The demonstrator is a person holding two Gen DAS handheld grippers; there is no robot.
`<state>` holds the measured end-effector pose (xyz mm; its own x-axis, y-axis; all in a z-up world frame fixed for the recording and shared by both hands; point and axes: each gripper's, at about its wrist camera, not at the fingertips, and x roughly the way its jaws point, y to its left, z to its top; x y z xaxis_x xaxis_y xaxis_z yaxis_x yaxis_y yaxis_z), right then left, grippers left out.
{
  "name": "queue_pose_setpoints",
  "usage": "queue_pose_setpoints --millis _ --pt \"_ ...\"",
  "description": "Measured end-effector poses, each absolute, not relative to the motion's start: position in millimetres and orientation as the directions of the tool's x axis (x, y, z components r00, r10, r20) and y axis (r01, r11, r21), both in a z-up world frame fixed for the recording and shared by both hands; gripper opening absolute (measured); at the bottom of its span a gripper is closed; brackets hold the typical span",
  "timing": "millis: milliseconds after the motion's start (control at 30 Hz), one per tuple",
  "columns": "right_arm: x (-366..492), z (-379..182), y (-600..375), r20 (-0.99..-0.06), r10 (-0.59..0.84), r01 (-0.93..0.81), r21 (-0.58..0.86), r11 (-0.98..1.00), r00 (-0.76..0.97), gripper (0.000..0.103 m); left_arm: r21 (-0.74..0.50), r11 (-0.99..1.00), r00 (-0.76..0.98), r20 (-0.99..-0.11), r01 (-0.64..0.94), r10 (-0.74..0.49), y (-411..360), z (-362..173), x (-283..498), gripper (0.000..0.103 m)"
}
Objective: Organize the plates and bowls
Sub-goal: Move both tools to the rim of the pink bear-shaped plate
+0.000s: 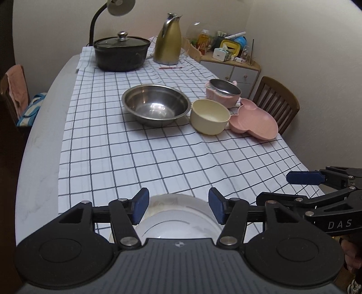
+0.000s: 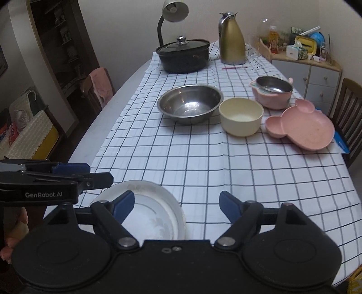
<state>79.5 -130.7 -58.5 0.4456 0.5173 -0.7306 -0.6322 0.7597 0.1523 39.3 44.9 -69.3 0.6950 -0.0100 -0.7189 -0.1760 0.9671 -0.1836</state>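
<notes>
A white plate (image 1: 178, 217) with a faint floral print lies on the checked cloth at the table's near edge. My left gripper (image 1: 178, 207) hangs above it, open, its blue pads clear of the rim. My right gripper (image 2: 177, 208) is open too, with the plate (image 2: 149, 210) below its left finger. Farther back stand a steel bowl (image 1: 156, 105) (image 2: 190, 104), a cream bowl (image 1: 210, 116) (image 2: 241, 116), a pink bear-shaped plate (image 1: 255, 123) (image 2: 303, 126) and a pink bowl with a steel insert (image 1: 224, 92) (image 2: 272, 92).
At the far end stand a black lidded pot (image 1: 122, 53), a gold jug (image 1: 168, 41) and a desk lamp (image 2: 172, 13); a pen (image 1: 169, 67) lies near the jug. Wooden chairs (image 1: 276, 101) (image 2: 97, 86) flank the table. A cluttered cabinet (image 2: 312, 67) stands at the back right.
</notes>
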Motion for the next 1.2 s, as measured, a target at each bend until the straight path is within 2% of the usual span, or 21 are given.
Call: queue_pose_setpoints --millis 67,133,200,700,900,1033,1200 --pt "83.4 -53.8 -135.1 -0.720 0.507 -0.623 0.133 0.771 0.473 0.096 -0.176 0.968 0.700 -0.714 -0.180 0.000 38.9 -66.0 44.8 0.064" --pt "87.8 -48.4 -140.1 -0.705 0.507 -0.619 0.122 0.776 0.496 0.098 -0.166 0.969 0.718 -0.696 -0.184 0.017 32.4 -61.2 50.0 0.073" --pt "93.3 -43.3 -145.0 -0.691 0.504 -0.615 0.109 0.781 0.518 0.102 -0.157 0.969 0.735 -0.678 -0.192 0.036 26.1 -56.9 55.6 0.077" --pt "181.9 -21.4 -212.2 -0.603 0.533 -0.637 0.053 0.769 0.593 0.103 -0.130 0.959 0.768 -0.629 -0.252 0.117 -55.2 -34.3 144.4 0.077" --pt "230.7 -14.3 -238.9 -0.565 0.576 -0.692 0.014 0.722 0.590 0.103 -0.162 0.946 0.771 -0.624 -0.282 0.123 -85.0 -32.2 197.7 0.077" --pt "275.4 -12.0 -253.8 -0.571 0.583 -0.738 -0.061 0.672 0.578 0.103 -0.161 0.940 0.758 -0.638 -0.302 0.134 -106.4 -39.6 235.9 0.077" --pt "329.4 -10.4 -267.6 -0.596 0.566 -0.739 -0.070 0.670 0.569 0.103 -0.176 0.924 0.743 -0.652 -0.340 0.149 -126.5 -48.6 281.2 0.077"
